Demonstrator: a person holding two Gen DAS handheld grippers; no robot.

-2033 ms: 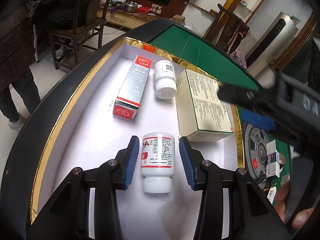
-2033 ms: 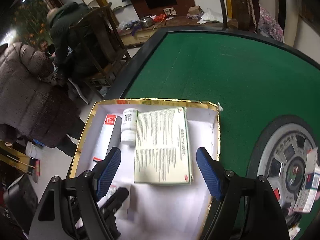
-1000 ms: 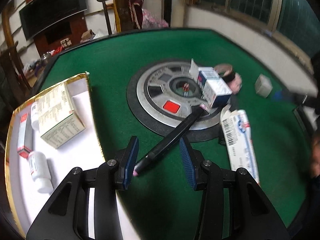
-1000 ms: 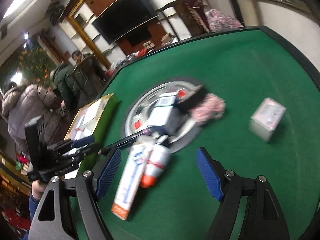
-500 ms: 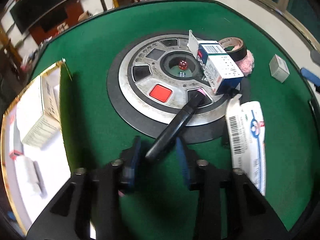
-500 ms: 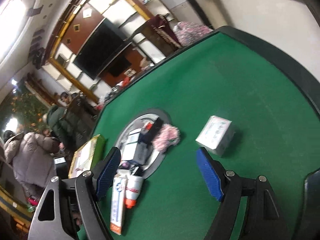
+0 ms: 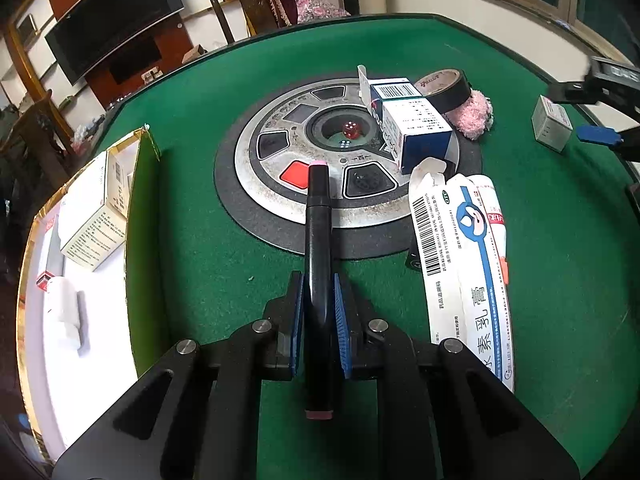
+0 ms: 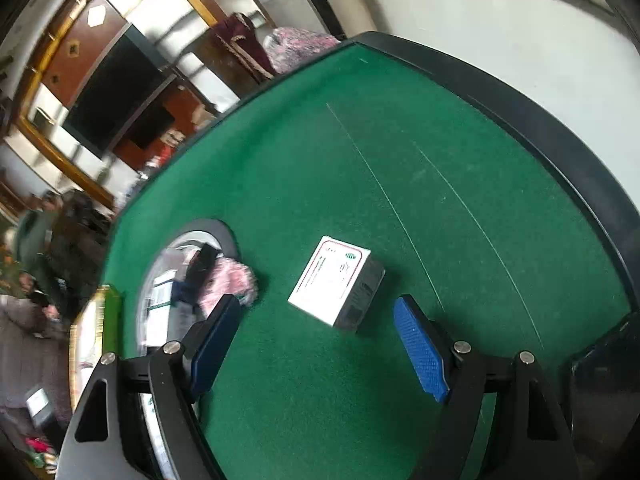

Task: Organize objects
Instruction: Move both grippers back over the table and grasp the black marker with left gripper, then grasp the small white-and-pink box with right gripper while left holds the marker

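My left gripper (image 7: 318, 280) is shut on a black marker (image 7: 317, 216) with pink ends; the marker's far tip rests over the round dice console (image 7: 264, 168). At the left stands a gold-edged white tray (image 7: 136, 216) with a cream box (image 7: 96, 212) and a white bottle (image 7: 66, 312) in it. A long white and blue tube box (image 7: 460, 264) lies to the marker's right. My right gripper (image 8: 316, 312) is open just short of a small white box (image 8: 334, 284) on the green felt; the same gripper (image 7: 592, 120) shows at the left view's right edge.
On the console lie a blue and white carton (image 7: 412, 128), a black tape roll (image 7: 444, 84) and a pink fluffy item (image 7: 474, 114). The table has a raised black rim (image 8: 560, 136). People in coats (image 8: 28, 320) stand beyond the tray. A chair (image 7: 256, 0) stands behind the table.
My left gripper went from the tray to the marker and shut on it. My right gripper swung right across the table, bringing the small white box in front of its open fingers.
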